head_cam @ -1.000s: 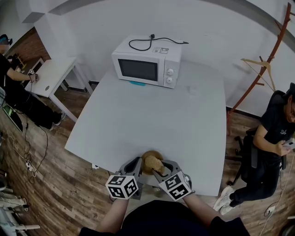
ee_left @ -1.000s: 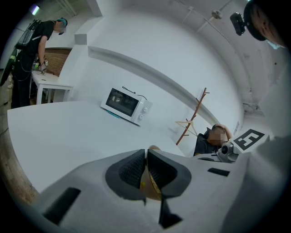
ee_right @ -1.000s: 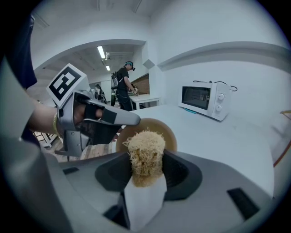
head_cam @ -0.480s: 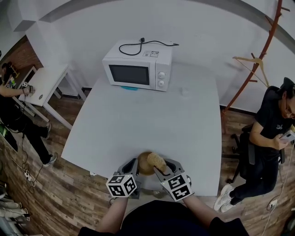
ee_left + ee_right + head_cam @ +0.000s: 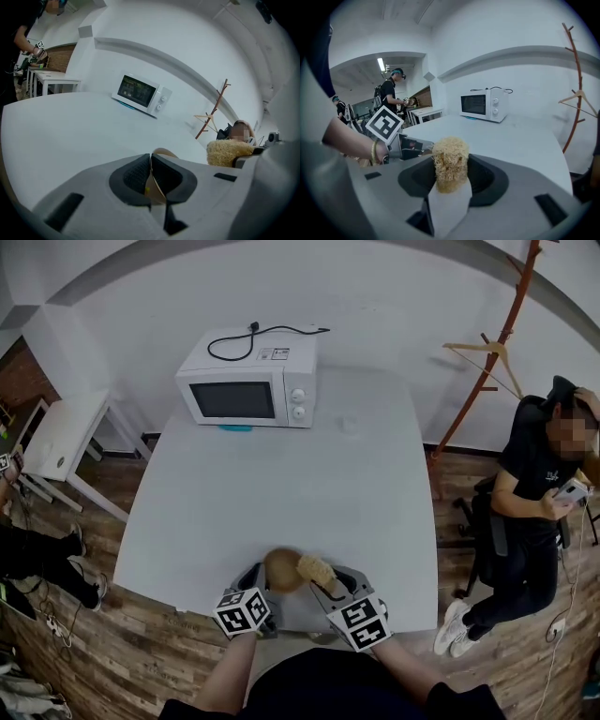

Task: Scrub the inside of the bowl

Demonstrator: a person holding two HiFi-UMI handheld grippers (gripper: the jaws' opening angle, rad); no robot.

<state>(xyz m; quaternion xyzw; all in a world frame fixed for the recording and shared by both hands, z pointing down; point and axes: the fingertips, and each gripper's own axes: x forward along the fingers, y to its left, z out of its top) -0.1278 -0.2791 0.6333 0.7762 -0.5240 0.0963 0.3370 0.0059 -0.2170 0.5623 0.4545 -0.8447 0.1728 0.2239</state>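
A brown wooden bowl (image 5: 279,569) is held on edge at the near rim of the white table (image 5: 281,484). My left gripper (image 5: 260,581) is shut on its thin wall; in the left gripper view the wall (image 5: 155,185) stands pinched between the black pads. A tan loofah scrubber (image 5: 317,570) sits just right of the bowl, with my right gripper (image 5: 325,586) shut on it. The right gripper view shows the scrubber (image 5: 450,157) sticking up between the jaws, and the left gripper (image 5: 415,145) to its left. The bowl's inside is hidden.
A white microwave (image 5: 246,390) with a black cord on top stands at the table's far left. A small white thing (image 5: 350,426) lies near the far edge. A wooden coat stand (image 5: 478,362) and a seated person (image 5: 539,493) are at the right, a white side table (image 5: 56,437) at the left.
The bowl and my left gripper have shifted left, so the scrubber, earlier over the bowl, now shows beside its right edge. The head view has swung, moving the microwave leftward.
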